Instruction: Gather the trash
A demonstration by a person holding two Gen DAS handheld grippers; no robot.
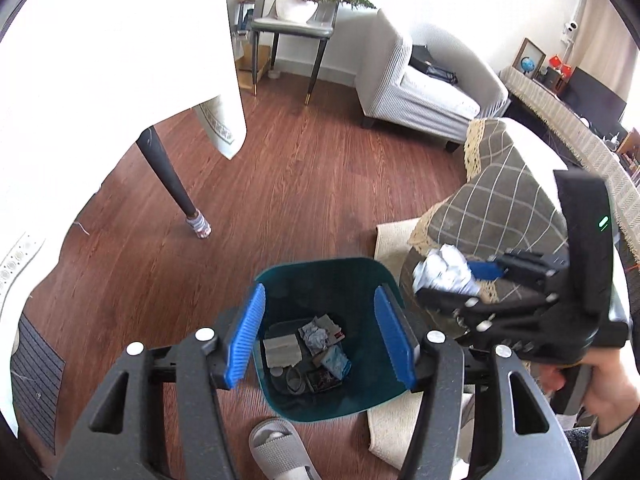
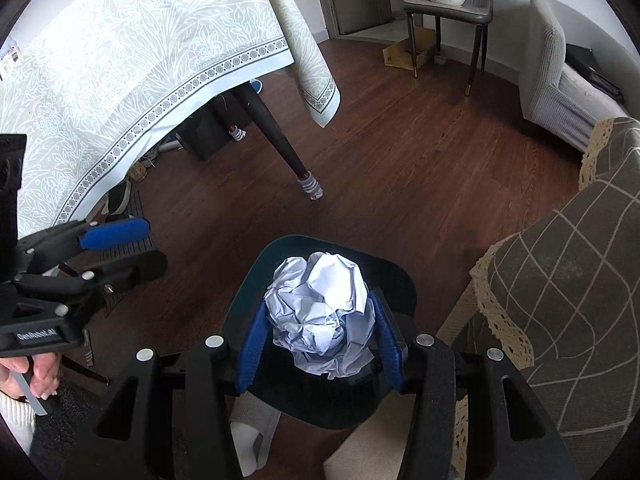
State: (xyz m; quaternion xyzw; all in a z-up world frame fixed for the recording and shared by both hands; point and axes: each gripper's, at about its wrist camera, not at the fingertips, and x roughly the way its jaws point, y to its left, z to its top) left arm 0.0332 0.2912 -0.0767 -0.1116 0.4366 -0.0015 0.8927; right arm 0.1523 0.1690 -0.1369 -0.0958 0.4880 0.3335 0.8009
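Wood floor (image 1: 312, 184): broad bare stretch between the tablecloth-draped table (image 2: 120, 80), the grey armchair (image 1: 420, 92) and the plaid-covered seat (image 2: 568, 280). One dark table leg (image 1: 168, 176) stands in that stretch, well apart from the bin.

Teal trash bin (image 1: 360, 280): on the floor, mouth open upward, its right rim near the plaid seat and a pale rug edge (image 1: 394, 236). A grey slipper (image 1: 276, 448) lies just beside its near wall, cut off by the left gripper body. The bin's bottom holds crumpled paper, a flat grey pad and small dark items too small to name.

Left gripper (image 1: 320, 336): fingers spread wide, nothing between them, framing the bin mouth from above.

Right gripper (image 2: 318, 340): blue pads closed against a crumpled white paper ball (image 2: 324, 312), held over the bin's rim; from the left wrist view the ball (image 1: 446, 272) sits off the bin's right side. The ball hides most of the bin's interior in the right view.
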